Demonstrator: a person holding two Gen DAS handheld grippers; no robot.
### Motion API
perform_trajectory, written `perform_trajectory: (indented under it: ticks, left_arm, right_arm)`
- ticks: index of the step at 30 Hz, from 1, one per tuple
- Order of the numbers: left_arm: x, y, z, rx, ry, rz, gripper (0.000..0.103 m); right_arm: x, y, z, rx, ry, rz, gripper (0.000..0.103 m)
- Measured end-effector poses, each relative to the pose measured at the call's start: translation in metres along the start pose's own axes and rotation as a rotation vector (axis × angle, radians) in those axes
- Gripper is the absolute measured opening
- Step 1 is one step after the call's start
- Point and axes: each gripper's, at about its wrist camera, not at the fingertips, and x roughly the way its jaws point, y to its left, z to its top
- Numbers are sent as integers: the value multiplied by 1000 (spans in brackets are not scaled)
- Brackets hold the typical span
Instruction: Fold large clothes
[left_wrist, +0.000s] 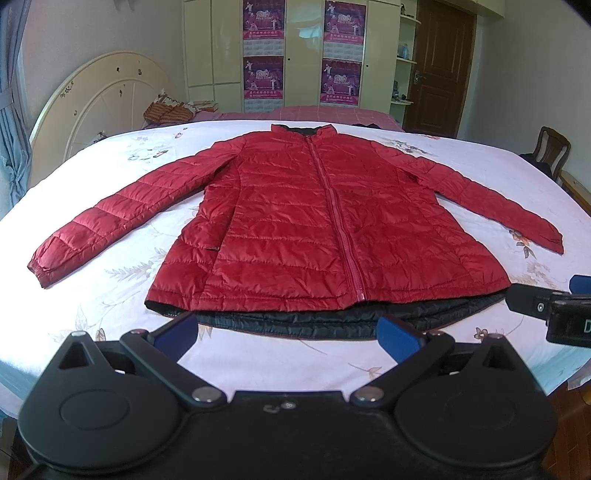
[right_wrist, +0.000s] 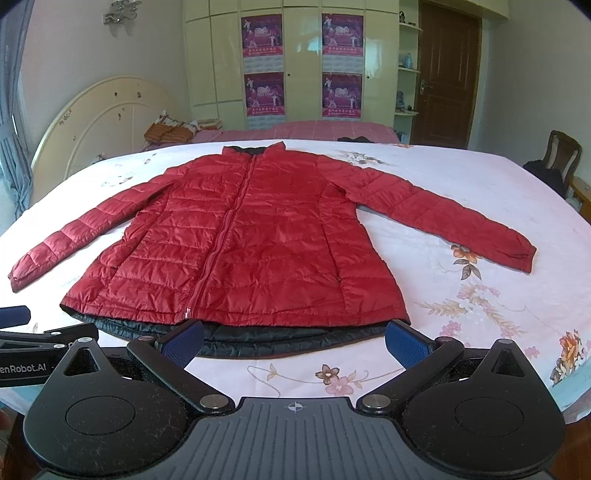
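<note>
Red jacket (left_wrist: 295, 229) flat on bed (left_wrist: 110, 295), zipped, sleeves spread left and right. Left hand-held gripper (left_wrist: 288, 334) and right hand-held gripper (right_wrist: 295, 345) near hem, fingers apart, clamping nothing.

Both cameras sit low at the foot of the bed (left_wrist: 110, 155), close to its near edge, and look across it toward the closet (left_wrist: 303, 55) and the door (right_wrist: 448, 74). The left view stands a bit more to the left, the right view more to the right. Both share the red jacket (left_wrist: 314, 221) spread flat. Each view catches the other tool at its side edge.
</note>
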Motion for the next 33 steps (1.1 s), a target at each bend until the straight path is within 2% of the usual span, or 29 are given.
perform_trajectory:
  ticks: [33]
  left_arm:
    - [1, 3, 4, 3, -3, 0, 103]
  right_arm:
    - [1, 4, 5, -6, -2, 0, 103]
